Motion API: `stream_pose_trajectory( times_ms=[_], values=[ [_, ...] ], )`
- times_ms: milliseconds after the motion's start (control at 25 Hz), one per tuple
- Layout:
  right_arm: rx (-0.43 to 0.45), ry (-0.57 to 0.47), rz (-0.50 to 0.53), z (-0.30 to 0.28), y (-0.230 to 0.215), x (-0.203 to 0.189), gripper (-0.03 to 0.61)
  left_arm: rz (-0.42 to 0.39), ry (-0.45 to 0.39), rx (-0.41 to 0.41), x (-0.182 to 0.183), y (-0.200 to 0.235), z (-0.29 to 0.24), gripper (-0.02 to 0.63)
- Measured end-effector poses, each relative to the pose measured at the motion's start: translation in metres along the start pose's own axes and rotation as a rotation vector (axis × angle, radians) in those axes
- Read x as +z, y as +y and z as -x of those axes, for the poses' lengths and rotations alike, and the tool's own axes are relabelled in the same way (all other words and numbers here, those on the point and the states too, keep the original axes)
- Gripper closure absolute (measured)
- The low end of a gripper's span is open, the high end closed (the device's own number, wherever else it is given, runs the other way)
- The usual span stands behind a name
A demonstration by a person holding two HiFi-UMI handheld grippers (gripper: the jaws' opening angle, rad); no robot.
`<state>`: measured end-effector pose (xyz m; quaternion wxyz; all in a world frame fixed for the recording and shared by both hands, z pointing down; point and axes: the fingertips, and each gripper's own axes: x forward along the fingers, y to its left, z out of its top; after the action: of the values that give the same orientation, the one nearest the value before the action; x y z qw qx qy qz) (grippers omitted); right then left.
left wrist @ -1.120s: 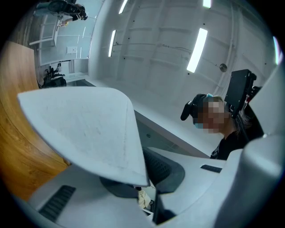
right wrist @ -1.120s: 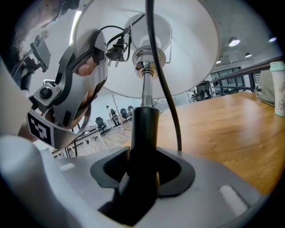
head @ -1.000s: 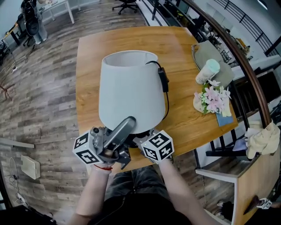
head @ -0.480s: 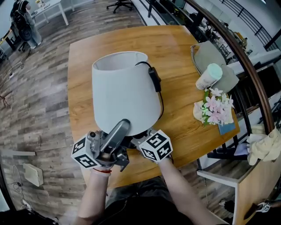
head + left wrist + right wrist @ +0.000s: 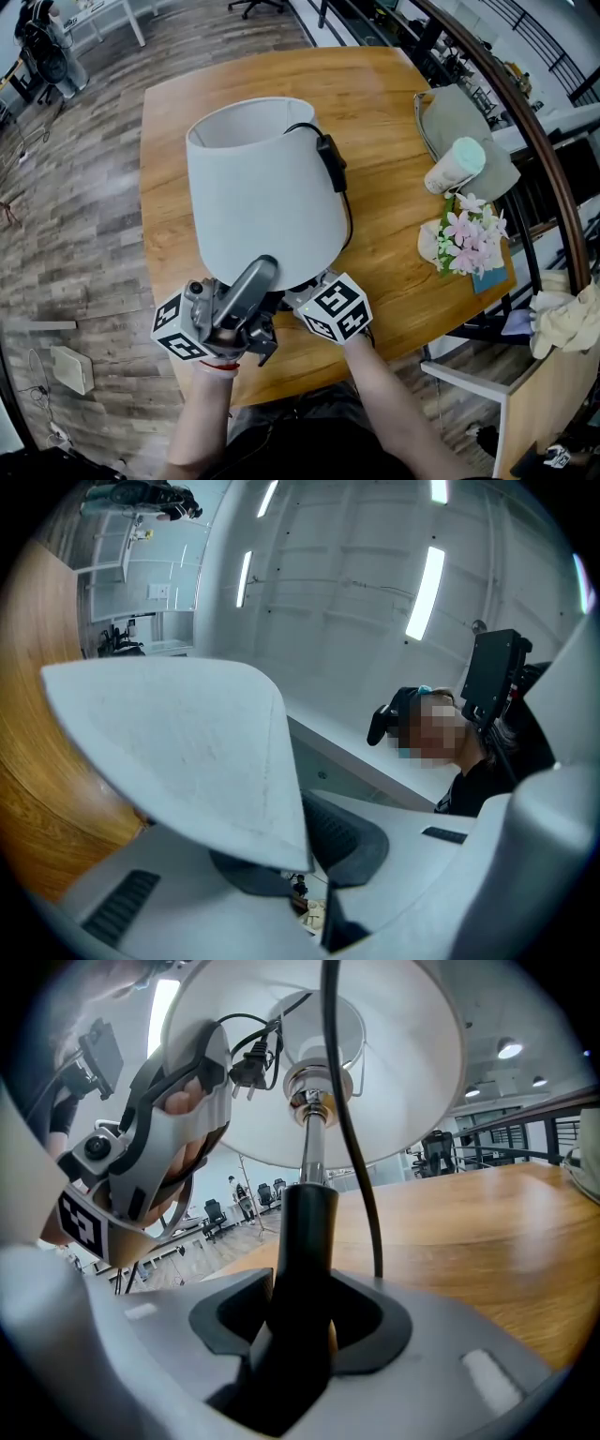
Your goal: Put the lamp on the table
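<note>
The lamp's white shade [image 5: 262,187] hangs over the near part of the wooden table [image 5: 394,103], tilted toward me. Its black cord with a switch [image 5: 331,155] runs down the shade's right side. My right gripper [image 5: 305,286] is shut on the lamp's black stem [image 5: 305,1232], under the shade's open underside [image 5: 403,1063]. My left gripper [image 5: 253,291] is shut on the shade's lower rim [image 5: 187,752], and it shows beside the plug [image 5: 248,1068] in the right gripper view. The lamp's base is hidden.
On the table's right side lie a bunch of pink flowers [image 5: 464,234], a white and mint cylinder [image 5: 455,164] and a grey cloth [image 5: 464,112]. A black chair stands past the right edge. Wooden floor [image 5: 66,216] lies to the left.
The lamp and both grippers have shifted a little to the left and farther over the table in the head view. Both grips are unchanged.
</note>
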<state>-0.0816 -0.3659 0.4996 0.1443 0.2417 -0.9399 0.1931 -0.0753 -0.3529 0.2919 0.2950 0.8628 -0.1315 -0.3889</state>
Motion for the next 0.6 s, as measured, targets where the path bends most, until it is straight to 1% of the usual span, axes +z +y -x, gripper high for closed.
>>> stream_pose_trajectory(
  times_ms=[160,360,600],
  values=[
    [-0.029,-0.004,0.02,0.001,0.0,-0.001,0.385,0.003,0.001,-0.007,-0.003,-0.003,0.003,0.592],
    [-0.109,-0.018,0.058,0.006,0.0,-0.003,0.379,0.006,-0.006,-0.017,-0.007,-0.008,0.006,0.594],
    [-0.184,-0.027,0.036,0.02,-0.001,-0.009,0.359,0.006,0.02,-0.028,-0.017,-0.017,0.008,0.594]
  ],
)
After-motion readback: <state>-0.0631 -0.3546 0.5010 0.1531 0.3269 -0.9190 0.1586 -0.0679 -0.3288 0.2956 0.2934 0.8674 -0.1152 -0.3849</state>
